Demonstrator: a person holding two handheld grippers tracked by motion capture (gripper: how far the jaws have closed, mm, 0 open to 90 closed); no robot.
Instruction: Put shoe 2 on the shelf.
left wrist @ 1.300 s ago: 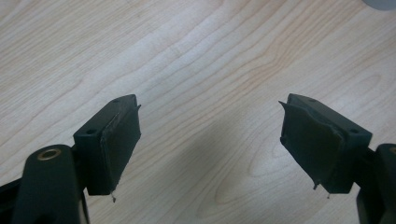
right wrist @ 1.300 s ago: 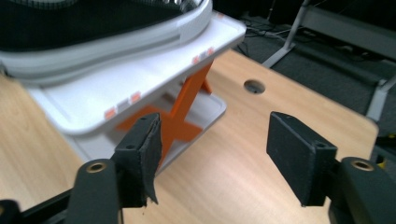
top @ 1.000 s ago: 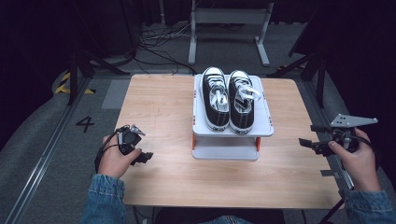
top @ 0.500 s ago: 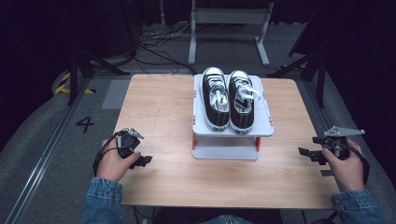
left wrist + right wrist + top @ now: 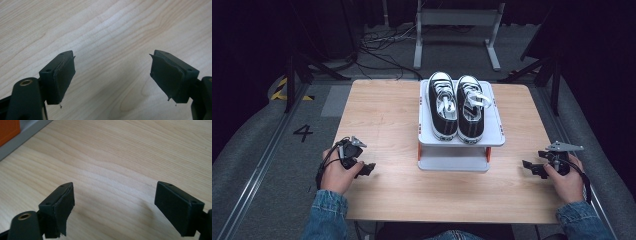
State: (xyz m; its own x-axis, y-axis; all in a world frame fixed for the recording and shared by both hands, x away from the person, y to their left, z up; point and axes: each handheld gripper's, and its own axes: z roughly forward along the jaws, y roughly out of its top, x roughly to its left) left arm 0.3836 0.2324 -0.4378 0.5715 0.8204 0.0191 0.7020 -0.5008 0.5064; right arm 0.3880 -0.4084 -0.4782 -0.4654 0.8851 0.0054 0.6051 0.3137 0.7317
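A pair of black canvas sneakers [image 5: 457, 107] with white laces stands side by side, toes away from me, on top of a small white rack [image 5: 459, 142] at the middle of the wooden table [image 5: 387, 115]. My left gripper [image 5: 364, 169] rests low near the table's front left, pointing right toward the rack; it is open and holds nothing. In the left gripper view its jaws [image 5: 112, 62] stand wide apart over bare wood. My right gripper [image 5: 531, 167] sits near the front right, pointing left at the rack, open and holding nothing [image 5: 115, 187].
The rack has orange side panels [image 5: 8, 130] and a grey base [image 5: 30, 131], seen at the upper left of the right gripper view. Bare wood lies on both sides of the rack. Beyond the table are a dark floor, cables and a metal stand [image 5: 457, 30].
My right gripper has dropped lower and come back toward the near edge of the table. The left gripper has hardly shifted. Both stay open.
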